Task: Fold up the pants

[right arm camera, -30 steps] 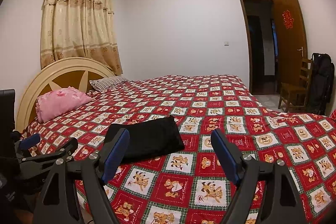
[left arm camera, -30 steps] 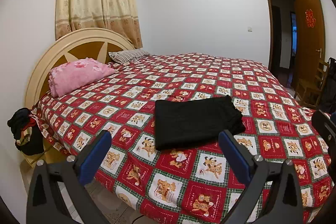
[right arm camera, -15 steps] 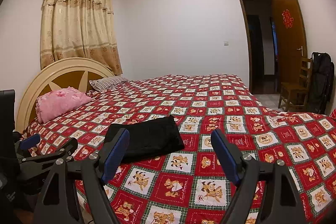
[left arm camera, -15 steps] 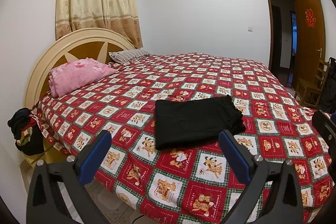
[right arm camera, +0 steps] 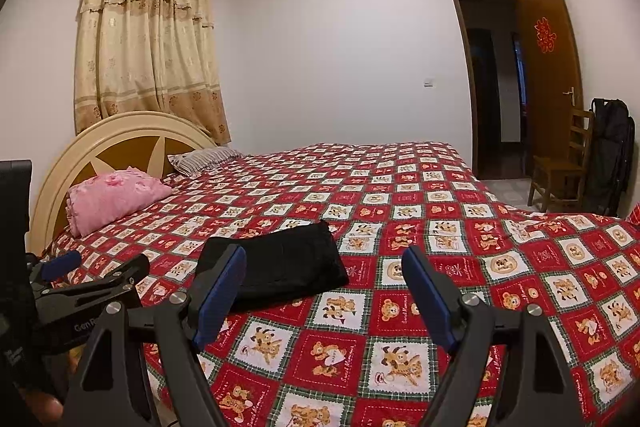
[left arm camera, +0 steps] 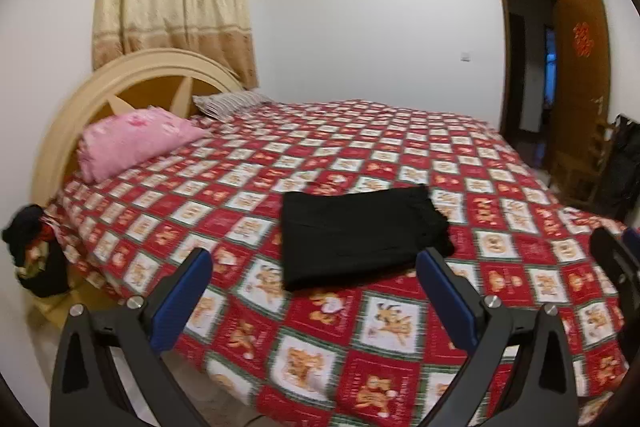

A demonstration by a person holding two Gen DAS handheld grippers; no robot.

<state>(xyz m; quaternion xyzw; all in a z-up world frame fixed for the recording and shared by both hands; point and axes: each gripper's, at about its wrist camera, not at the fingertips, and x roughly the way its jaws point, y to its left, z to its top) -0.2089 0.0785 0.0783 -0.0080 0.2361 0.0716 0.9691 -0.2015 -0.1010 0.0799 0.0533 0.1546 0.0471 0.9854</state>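
The black pants (left arm camera: pixel 360 235) lie folded into a flat rectangle on the red checked bedspread (left arm camera: pixel 400 155), near the bed's front edge. My left gripper (left arm camera: pixel 314 263) hovers in front of and above them, open, with nothing between its blue pads. In the right wrist view the same pants (right arm camera: pixel 288 263) lie a little left of centre. My right gripper (right arm camera: pixel 324 259) is held before them, open and empty. The left gripper (right arm camera: pixel 92 279) shows at that view's left edge. The right gripper (left arm camera: pixel 612 259) shows at the right edge of the left wrist view.
A pink pillow (left arm camera: pixel 132 139) and a striped pillow (left arm camera: pixel 228 103) lie by the cream headboard (left arm camera: pixel 120 75). A dark clothes pile (left arm camera: pixel 32 251) hangs at the bed's left corner. A wooden chair (right arm camera: pixel 560 167), a black bag (right arm camera: pixel 612 155) and an open door (right arm camera: pixel 548 67) stand to the right.
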